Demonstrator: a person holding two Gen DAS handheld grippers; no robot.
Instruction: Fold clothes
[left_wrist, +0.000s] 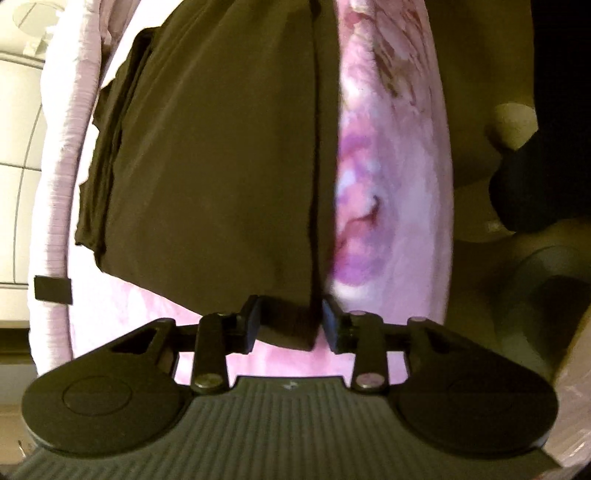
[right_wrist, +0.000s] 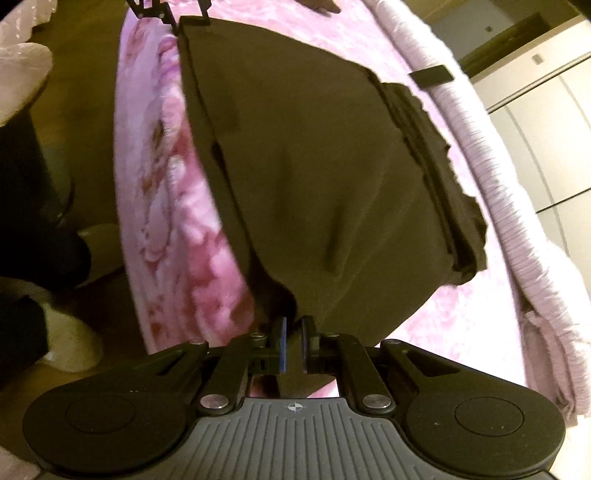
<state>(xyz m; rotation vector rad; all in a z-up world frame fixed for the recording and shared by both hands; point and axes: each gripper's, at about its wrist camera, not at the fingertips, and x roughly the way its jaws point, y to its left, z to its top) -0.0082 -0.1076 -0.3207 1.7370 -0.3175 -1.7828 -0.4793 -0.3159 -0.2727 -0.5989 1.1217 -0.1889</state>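
Holding dark garment (right_wrist: 314, 166) over pink floral blanket (right_wrist: 177, 229): left gripper (left_wrist: 288, 325) and right gripper (right_wrist: 293, 345) each pinching near corner; far edge layered, folding partway.

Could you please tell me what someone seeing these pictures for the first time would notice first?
A large dark garment fills the middle of both views, spread over a pink floral blanket on a bed. The right tongs pinch its near edge, and the left tongs straddle another edge with a wider gap. A small black patch sits on the blanket's ribbed border at the left wrist view's left.
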